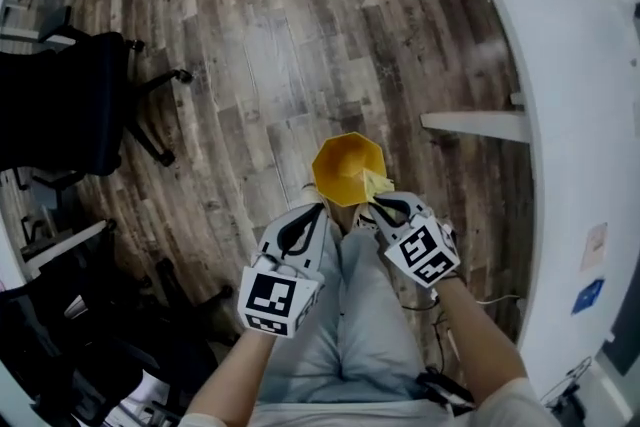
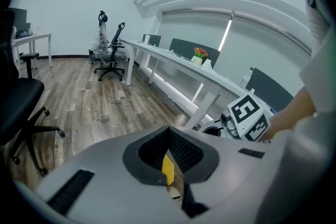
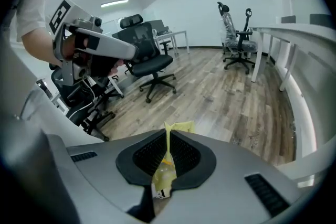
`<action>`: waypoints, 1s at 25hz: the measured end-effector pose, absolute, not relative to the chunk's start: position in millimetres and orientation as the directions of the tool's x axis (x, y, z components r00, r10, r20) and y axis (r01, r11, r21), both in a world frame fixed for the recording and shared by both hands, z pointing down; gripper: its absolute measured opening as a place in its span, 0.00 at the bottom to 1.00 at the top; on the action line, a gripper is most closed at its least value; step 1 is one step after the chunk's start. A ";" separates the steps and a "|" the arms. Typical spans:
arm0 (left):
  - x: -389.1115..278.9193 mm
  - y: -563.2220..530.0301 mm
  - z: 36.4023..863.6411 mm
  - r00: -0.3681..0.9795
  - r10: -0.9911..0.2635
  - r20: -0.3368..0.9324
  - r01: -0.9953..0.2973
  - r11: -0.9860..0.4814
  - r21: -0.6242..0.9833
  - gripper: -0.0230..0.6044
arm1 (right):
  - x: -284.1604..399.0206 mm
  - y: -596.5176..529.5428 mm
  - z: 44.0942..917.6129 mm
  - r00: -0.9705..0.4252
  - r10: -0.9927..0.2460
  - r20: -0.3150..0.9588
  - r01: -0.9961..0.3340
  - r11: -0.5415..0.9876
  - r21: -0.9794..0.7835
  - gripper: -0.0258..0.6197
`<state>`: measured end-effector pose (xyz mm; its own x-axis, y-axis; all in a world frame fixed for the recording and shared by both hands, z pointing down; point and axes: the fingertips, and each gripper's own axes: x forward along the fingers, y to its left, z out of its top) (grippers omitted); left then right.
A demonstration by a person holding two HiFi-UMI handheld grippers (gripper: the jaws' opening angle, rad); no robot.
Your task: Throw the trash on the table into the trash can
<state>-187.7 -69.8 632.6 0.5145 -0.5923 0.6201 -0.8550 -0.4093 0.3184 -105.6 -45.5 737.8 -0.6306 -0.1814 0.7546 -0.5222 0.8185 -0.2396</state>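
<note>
The right tool [image 1: 373,203] is pinching a crinkled pale-yellow wrapper [image 3: 164,173], its edge poking past the jaws by the orange trash can [image 1: 345,165]. The left tool [image 1: 318,211] is sitting closed.

Looks like I'm in an office: swivel chairs [image 3: 152,68], long white worktops [image 2: 178,63], wood floor [image 1: 260,45].

A long white desk [image 2: 168,58] ran beside the pale wall [image 2: 68,8] of an office floored in grey-brown wood planks [image 1: 260,45]. On the desk stood dark grey divider panels [image 2: 185,48] and a small pot of red flowers [image 2: 199,52]. A black wheeled office chair [image 3: 151,60] stood across the floor from the desk, with two more chairs [image 3: 239,43] near the desk's far end. A ceiling strip light [image 3: 114,3] glowed beyond the desk.
</note>
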 end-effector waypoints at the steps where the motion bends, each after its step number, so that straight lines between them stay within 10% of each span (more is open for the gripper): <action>1: -189.1 -70.4 642.5 0.513 -0.589 0.624 -0.856 -0.405 0.321 0.04 | -108.9 -45.9 750.7 -0.630 -0.172 0.757 -0.516 0.821 -0.244 0.11; 25: -237.7 -63.8 790.5 0.494 -0.576 0.652 -0.869 -0.351 0.348 0.04 | -148.7 -43.8 998.4 -0.566 -0.049 0.823 -0.506 0.809 -0.300 0.15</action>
<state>-237.7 -63.8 790.5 0.4936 -0.5760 0.6516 -0.8692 -0.3508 0.3484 -148.7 -43.8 998.4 -0.5665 -0.0487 0.8226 -0.5057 0.8088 -0.3003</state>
